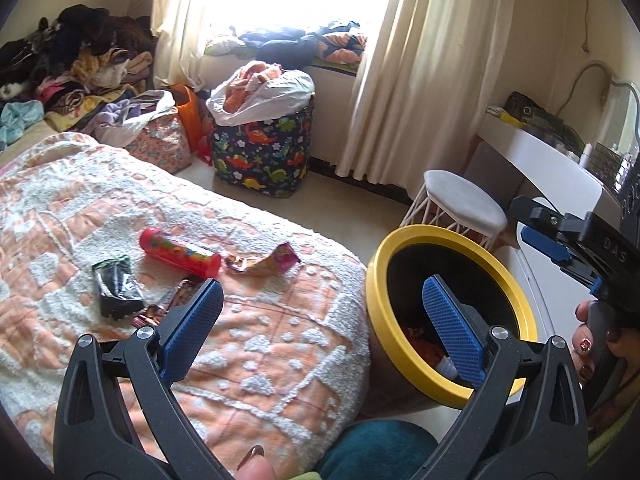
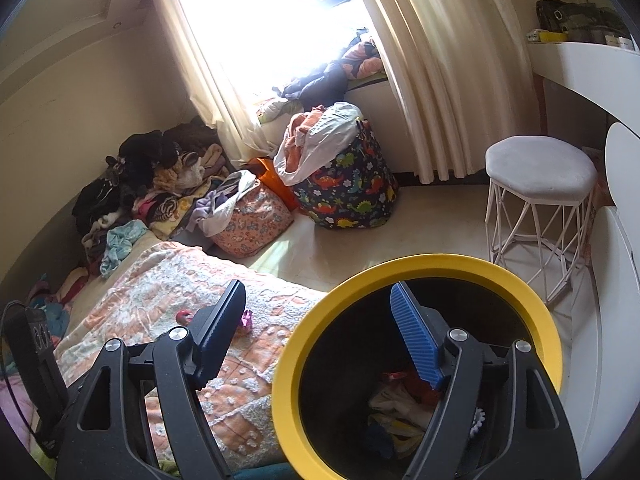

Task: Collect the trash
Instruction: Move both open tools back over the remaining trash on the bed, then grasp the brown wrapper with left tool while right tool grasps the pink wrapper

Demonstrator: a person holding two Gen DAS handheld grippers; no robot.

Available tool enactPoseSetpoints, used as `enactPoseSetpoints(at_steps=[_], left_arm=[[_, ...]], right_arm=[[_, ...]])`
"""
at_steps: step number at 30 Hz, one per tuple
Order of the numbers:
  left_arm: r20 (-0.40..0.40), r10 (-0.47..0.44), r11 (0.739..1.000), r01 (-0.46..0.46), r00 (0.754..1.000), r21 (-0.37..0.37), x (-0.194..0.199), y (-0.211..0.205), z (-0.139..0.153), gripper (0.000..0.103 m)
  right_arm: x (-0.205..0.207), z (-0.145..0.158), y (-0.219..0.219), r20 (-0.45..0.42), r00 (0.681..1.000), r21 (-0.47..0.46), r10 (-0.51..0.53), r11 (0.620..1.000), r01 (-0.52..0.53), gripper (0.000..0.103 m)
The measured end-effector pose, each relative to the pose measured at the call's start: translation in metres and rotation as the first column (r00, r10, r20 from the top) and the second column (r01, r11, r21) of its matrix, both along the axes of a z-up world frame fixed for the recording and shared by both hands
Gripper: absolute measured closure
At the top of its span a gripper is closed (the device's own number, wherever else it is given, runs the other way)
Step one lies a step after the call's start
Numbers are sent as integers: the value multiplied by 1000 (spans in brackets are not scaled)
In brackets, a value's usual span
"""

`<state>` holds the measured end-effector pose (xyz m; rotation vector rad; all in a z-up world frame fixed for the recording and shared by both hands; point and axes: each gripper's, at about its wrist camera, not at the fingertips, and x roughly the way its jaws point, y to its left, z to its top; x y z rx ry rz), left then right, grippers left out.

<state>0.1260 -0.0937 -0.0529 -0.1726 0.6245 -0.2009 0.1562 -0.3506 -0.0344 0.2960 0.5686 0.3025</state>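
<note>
On the orange-and-white bedspread point(image 1: 260, 340) lie a red tube point(image 1: 180, 254), a black wrapper point(image 1: 116, 288), a pink-gold wrapper point(image 1: 264, 260) and a small wrapper point(image 1: 176, 300) beside my left finger. My left gripper point(image 1: 326, 320) is open and holds nothing, its right finger over the yellow-rimmed bin point(image 1: 374, 280). My right gripper point(image 2: 320, 332) is open and empty, its right finger over the mouth of the bin point(image 2: 420, 268). Trash point(image 2: 400, 408) lies at the bottom of the bin. The right gripper point(image 1: 532, 224) also shows at the right of the left wrist view.
A dinosaur-print hamper point(image 1: 260, 152) stuffed with clothes stands below the window. A pink bag point(image 1: 160, 148) stands beside it, and a clothes pile point(image 1: 60, 64) lies at the bed's head. A white stool point(image 2: 540, 184) and a white dresser point(image 2: 580, 64) stand to the right of the bin.
</note>
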Motion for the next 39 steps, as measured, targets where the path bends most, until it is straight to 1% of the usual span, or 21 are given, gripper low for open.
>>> enactPoseSetpoints(at_steps=[3,12,20,23,27,32,33,35,36,38,39], left_arm=[[3,17,1000,-17,1000,3,0,8,1,11],[-7,63,998,-63,998,-24,3,33,-3,11],[-33,109,992,-111,993,-52,7,60,-9,11],[-44,119,990,-122,992,-76,8,72,-12,11],[-57,125,988,-129,991,-79,10,85,-17,12],[-95,124,987,-132,988,-93,17,99,-27,26],[-102,119,988,-128,988,-90,19,100,-29,31],[-116,106,990,-115,988,-76,22,101,-34,39],[-122,101,991,-110,987,-69,23,101,-36,46],[-130,87,995,-93,988,-44,27,98,-39,52],[-132,80,996,-85,988,-36,29,97,-39,57]], right_arm=[[0,0,6,2,1000,-1,15,1000,-15,31],[0,-5,29,-17,998,-24,65,998,-65,30],[0,-8,58,-35,992,-58,122,991,-124,30],[2,-11,70,-49,987,-49,154,987,-156,30],[9,-13,84,-68,981,-35,183,982,-185,30],[20,-17,105,-87,972,-44,220,974,-224,31],[23,-18,109,-94,970,-50,222,972,-228,31],[29,-21,117,-108,967,-54,230,970,-237,31],[33,-23,120,-114,966,-57,232,969,-240,31],[40,-27,127,-130,963,-66,236,967,-246,34],[44,-30,130,-139,961,-70,238,966,-249,35]])
